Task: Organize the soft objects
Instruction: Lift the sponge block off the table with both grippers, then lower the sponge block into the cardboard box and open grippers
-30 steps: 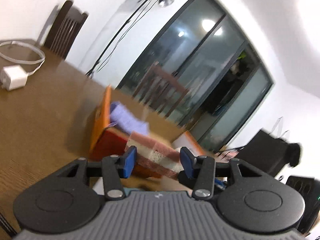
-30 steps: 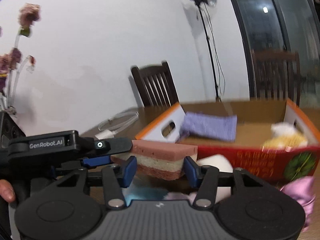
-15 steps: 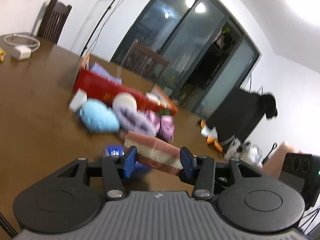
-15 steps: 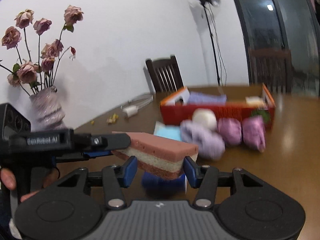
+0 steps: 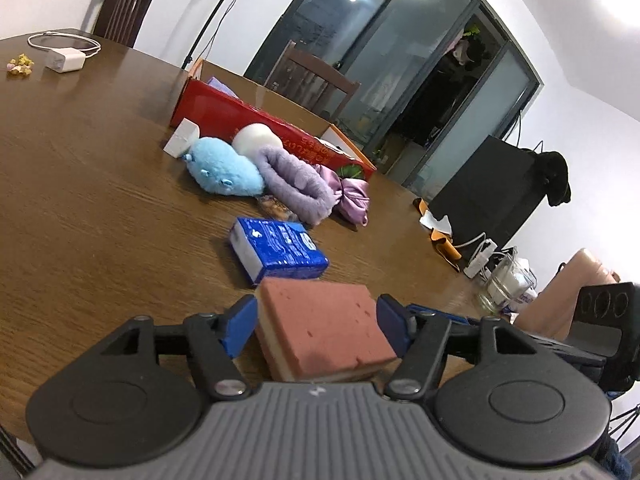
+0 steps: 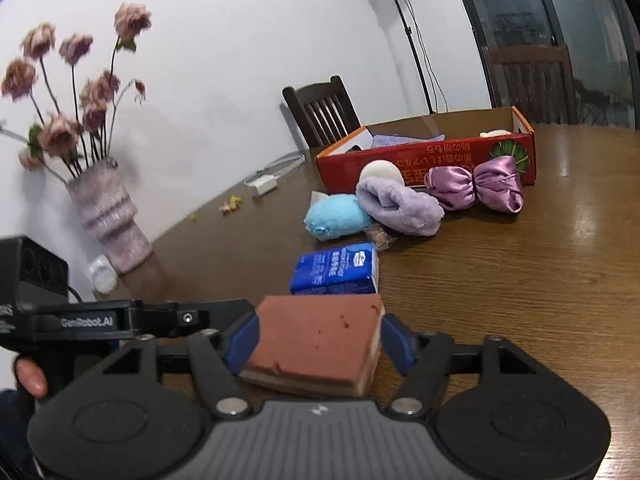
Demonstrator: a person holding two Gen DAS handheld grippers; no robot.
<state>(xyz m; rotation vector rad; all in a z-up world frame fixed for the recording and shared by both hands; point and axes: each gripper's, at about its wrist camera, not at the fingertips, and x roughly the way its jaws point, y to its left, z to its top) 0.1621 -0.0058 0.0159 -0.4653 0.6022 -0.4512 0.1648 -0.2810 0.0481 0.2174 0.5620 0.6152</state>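
A pink-topped layered sponge [image 5: 324, 332] sits between the blue pads of my left gripper [image 5: 316, 322], low over the brown table. The same sponge [image 6: 316, 344] also sits between the pads of my right gripper [image 6: 316, 342]; both grippers are shut on it from opposite ends. Beyond it lie a blue tissue pack [image 5: 280, 250], a blue plush [image 5: 224, 170], a lilac fuzzy roll [image 5: 296, 184], a purple satin bow [image 6: 476, 186] and a white ball [image 5: 254, 140]. Behind them stands a red cardboard box [image 6: 428, 156] holding a lilac cloth [image 6: 404, 140].
A vase of dried roses [image 6: 106, 216] stands at the table's left edge. A white charger with cable [image 5: 64, 58] and small crumbs [image 5: 18, 66] lie far left. Dark chairs [image 6: 320, 110] stand behind the table. A glass jar [image 5: 506, 282] stands at the right.
Both grippers have pulled back from the box with the sponge and come down toward the table near the blue tissue pack. The sponge now shows its top face.
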